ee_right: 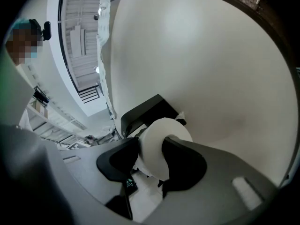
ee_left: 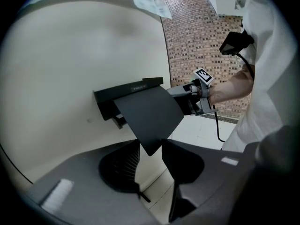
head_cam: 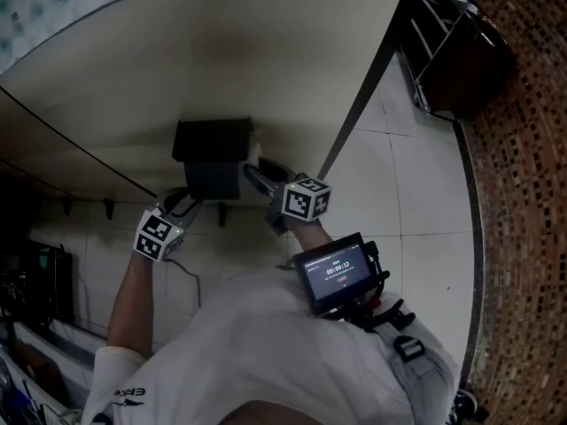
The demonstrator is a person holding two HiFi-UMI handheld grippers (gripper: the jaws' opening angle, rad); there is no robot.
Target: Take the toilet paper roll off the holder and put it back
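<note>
Right gripper is clamping the toilet paper roll right beside the black holder on the wall.
The left gripper, jaws apart, is cradling a corner of the holder's cover — it should be propping that up while the roll is travelling level and unsquashed. The roll is looking white and plump, a loose tail seemingly hanging below.
</note>
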